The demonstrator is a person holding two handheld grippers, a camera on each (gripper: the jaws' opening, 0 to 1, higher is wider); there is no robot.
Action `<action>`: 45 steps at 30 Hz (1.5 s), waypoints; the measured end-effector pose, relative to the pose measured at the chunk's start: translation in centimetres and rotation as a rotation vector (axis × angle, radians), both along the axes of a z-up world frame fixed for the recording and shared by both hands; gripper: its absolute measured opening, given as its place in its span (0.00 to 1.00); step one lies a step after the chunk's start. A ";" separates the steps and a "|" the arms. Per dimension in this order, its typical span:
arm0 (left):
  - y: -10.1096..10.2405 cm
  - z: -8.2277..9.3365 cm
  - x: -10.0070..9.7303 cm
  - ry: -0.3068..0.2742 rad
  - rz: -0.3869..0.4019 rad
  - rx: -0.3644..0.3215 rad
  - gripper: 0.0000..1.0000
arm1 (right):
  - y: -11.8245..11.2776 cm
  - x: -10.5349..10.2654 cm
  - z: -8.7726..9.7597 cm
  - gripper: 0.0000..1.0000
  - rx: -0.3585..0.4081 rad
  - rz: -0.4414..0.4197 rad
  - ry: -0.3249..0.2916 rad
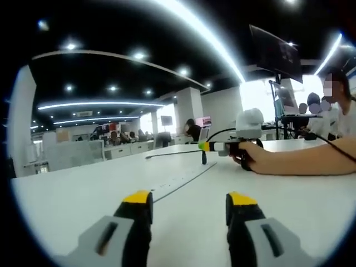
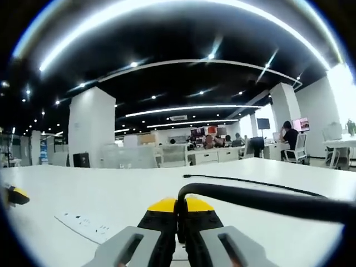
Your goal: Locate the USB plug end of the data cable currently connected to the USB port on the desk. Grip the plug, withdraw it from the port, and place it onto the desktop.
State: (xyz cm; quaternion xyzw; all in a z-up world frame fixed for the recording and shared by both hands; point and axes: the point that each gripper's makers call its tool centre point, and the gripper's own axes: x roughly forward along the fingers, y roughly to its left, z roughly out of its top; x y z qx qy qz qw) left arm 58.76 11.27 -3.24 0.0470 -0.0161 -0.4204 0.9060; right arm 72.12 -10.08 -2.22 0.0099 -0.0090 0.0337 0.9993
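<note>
- In the right gripper view the right gripper [image 2: 179, 214] has its yellow-tipped fingers [image 2: 161, 207] clenched together on the black data cable [image 2: 261, 199]. The cable rises between the tips at about 6 o'clock, bends over and runs off toward 3 o'clock.
- The USB plug itself is hidden between the fingertips, so I cannot tell whether the grasp is on the plug body or on the cord just behind it.
- The white power strip [image 2: 89, 223] lies flat on the bench [image 2: 67, 194] at about 8 o'clock of that view, just beside the fingers. Which socket the plug belongs to is too small to make out.
- In the left gripper view the left gripper [image 1: 189, 207] hangs low over the bench with its fingers released, spread apart and grasping nothing.
- From there the right gripper shows at about 2 o'clock, held in the person's hand [image 1: 245, 158], tip down at the far end of the long strip [image 1: 181, 181].
- Judged progress: locating and gripping look done. The plug seems to sit at or just above the strip, so whether it has left the port is unclear.
- Left to do, by that reading: draw the plug fully clear, carry it to bare bench beside the strip, set it down and release.
</note>
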 end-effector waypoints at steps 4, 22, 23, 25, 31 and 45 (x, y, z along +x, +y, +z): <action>-0.4 0.9 -0.5 0.010 -0.020 -0.063 0.51 | -0.6 0.2 0.0 0.06 0.069 0.004 0.001; 0.7 2.6 -0.4 -0.090 0.005 -0.079 0.47 | 0.1 0.2 0.1 0.06 -0.013 -0.003 0.014; 0.8 2.8 -0.4 -0.084 0.002 -0.102 0.44 | -0.2 0.4 0.0 0.06 0.004 0.000 0.016; 1.0 3.1 -0.3 -0.081 -0.001 -0.125 0.39 | -0.6 0.5 0.1 0.06 0.087 0.005 0.007; 1.6 2.7 0.3 -0.070 0.030 -0.111 0.39 | -1.3 0.3 0.0 0.06 0.175 0.001 -0.005; -0.3 1.0 -0.6 -0.049 -0.023 0.001 0.34 | -0.1 0.5 0.2 0.06 0.005 0.006 0.018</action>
